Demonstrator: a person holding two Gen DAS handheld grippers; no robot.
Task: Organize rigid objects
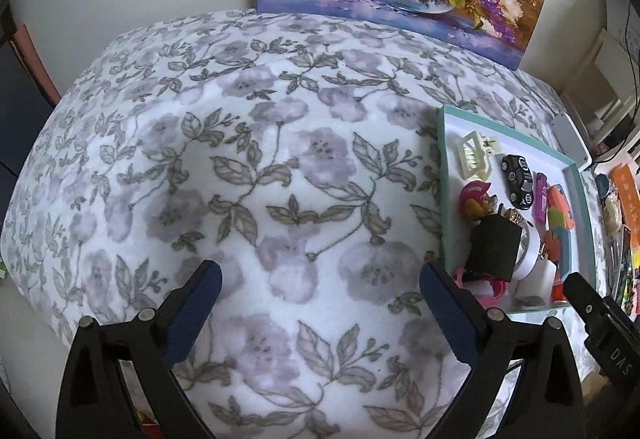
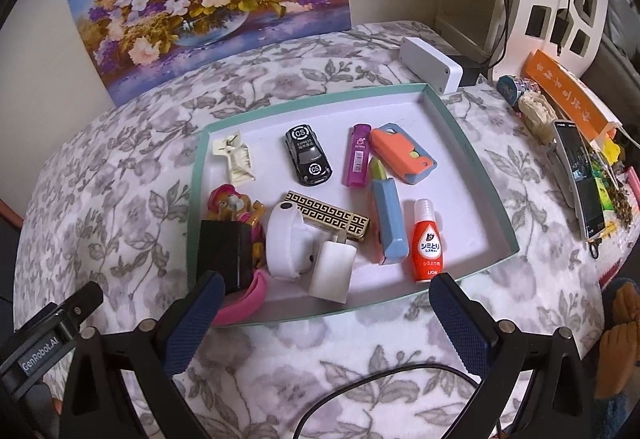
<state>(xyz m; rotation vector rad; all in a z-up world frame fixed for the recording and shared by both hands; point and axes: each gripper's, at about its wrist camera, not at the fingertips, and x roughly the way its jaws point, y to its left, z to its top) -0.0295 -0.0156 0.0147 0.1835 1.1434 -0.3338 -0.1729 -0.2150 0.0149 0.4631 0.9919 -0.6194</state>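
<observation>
Tray [image 2: 496, 175]: red bottle [image 2: 428, 241] clear only right-wrist.

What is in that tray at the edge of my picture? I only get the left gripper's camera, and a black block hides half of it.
Observer: Behind the black block lies a gold patterned bar.
Operator: Anything red in there?
Observer: A small red bottle lies near the tray's front right corner.
Operator: Is the other gripper holding something?
Observer: No, the right gripper is open and empty, hovering at the tray's near edge.
Operator: What's beyond the tray?
Observer: A phone lies to its right.
</observation>
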